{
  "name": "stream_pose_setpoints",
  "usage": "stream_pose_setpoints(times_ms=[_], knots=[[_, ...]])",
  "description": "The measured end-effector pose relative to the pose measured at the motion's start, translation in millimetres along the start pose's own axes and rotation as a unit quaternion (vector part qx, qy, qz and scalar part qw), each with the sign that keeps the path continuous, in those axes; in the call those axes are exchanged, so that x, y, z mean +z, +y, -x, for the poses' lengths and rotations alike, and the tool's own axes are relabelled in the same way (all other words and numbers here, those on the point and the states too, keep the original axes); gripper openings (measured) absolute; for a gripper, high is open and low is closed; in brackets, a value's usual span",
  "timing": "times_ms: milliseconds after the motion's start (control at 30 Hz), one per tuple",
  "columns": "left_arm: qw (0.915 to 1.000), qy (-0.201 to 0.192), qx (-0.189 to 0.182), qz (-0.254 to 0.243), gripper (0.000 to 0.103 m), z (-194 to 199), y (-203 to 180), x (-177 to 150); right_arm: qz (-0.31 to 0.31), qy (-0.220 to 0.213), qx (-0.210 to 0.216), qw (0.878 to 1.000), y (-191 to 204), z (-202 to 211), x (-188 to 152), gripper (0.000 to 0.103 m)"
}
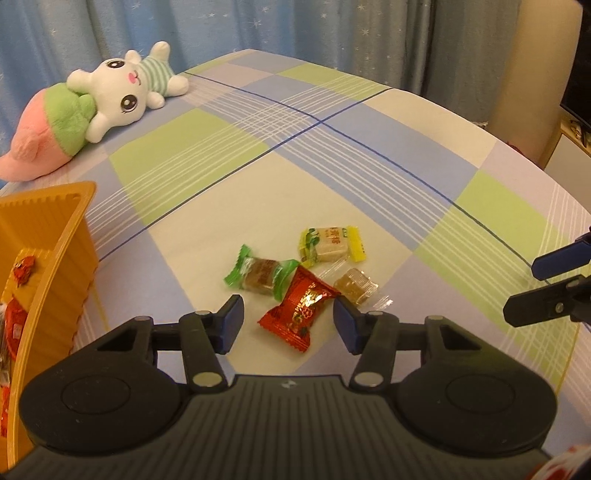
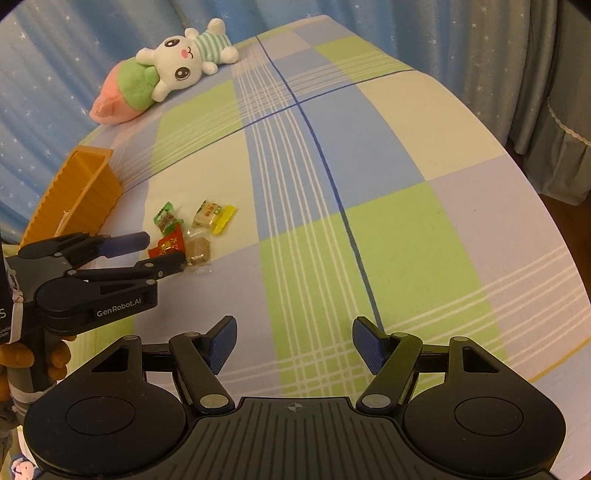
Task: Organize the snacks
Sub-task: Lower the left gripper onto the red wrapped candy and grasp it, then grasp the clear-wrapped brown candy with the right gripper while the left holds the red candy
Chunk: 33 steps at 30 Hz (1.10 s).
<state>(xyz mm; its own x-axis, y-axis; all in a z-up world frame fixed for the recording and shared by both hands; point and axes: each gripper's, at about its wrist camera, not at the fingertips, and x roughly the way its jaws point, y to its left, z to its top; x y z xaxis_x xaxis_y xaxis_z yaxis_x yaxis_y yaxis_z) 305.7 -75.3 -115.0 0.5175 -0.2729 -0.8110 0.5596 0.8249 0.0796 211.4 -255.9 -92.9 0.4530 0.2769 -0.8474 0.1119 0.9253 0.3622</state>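
Two padded fingers of the left gripper (image 1: 288,323) are seen apart, straddling the near end of a red-wrapped candy (image 1: 301,308) without pressing on it. That candy lies on the checked bedsheet (image 1: 369,177), overlapped by a green-wrapped candy (image 1: 261,275) on its left and touching a clear-wrapped brown candy (image 1: 356,287) on its right. Just beyond them a yellow-wrapped candy (image 1: 330,243) is found. An orange ribbed box (image 1: 66,254) is set at the left, with red wrappers visible inside. The right gripper (image 2: 294,345) is held with its fingers wide apart and nothing between them, over bare sheet well right of the candies. A plush rabbit (image 1: 127,86) is laid on a pink and green cushion (image 1: 51,125) at the far edge, before a blue starred curtain (image 1: 258,26).
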Motion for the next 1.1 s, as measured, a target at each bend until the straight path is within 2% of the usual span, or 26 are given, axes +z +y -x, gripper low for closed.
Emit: stream_pose_setpoints(times_ms=[100, 167, 233, 567, 700, 933, 1000, 1033, 1100], knots=[[1.0000, -0.001, -0.009, 0.000, 0.040, -3, -1, 3, -0.007, 0.000, -0.004, 1.000, -4, 0, 0, 0.069], [0.9999, -0.001, -0.016, 0.002, 0.027, -4, -1, 5, -0.011, -0.001, -0.006, 1.000, -6, -1, 1, 0.069], [0.9998, -0.001, -0.021, 0.002, 0.023, -4, -3, 6, -0.015, -0.004, -0.008, 1.000, -7, -1, 2, 0.069], [0.9989, 0.013, -0.007, 0.044, 0.021, 11, 7, -10, 0.019, -0.033, 0.016, 0.999, 11, -11, 15, 0.069], [0.9962, 0.024, 0.020, 0.081, 0.021, 20, 25, -22, 0.049, -0.036, 0.037, 0.997, 29, -23, 22, 0.069], [0.9862, 0.042, 0.065, 0.146, 0.021, 35, 57, -43, 0.117, -0.040, 0.051, 0.991, 66, -48, 30, 0.068], [0.9842, 0.044, 0.074, 0.155, 0.021, 40, 62, -48, 0.129, -0.043, 0.050, 0.989, 75, -54, 31, 0.062], [0.9832, 0.044, 0.079, 0.158, 0.021, 43, 64, -50, 0.135, -0.043, 0.051, 0.989, 78, -58, 32, 0.055], [0.9815, 0.045, 0.084, 0.166, 0.020, 48, 67, -53, 0.143, -0.037, 0.050, 0.988, 85, -65, 34, 0.052]])
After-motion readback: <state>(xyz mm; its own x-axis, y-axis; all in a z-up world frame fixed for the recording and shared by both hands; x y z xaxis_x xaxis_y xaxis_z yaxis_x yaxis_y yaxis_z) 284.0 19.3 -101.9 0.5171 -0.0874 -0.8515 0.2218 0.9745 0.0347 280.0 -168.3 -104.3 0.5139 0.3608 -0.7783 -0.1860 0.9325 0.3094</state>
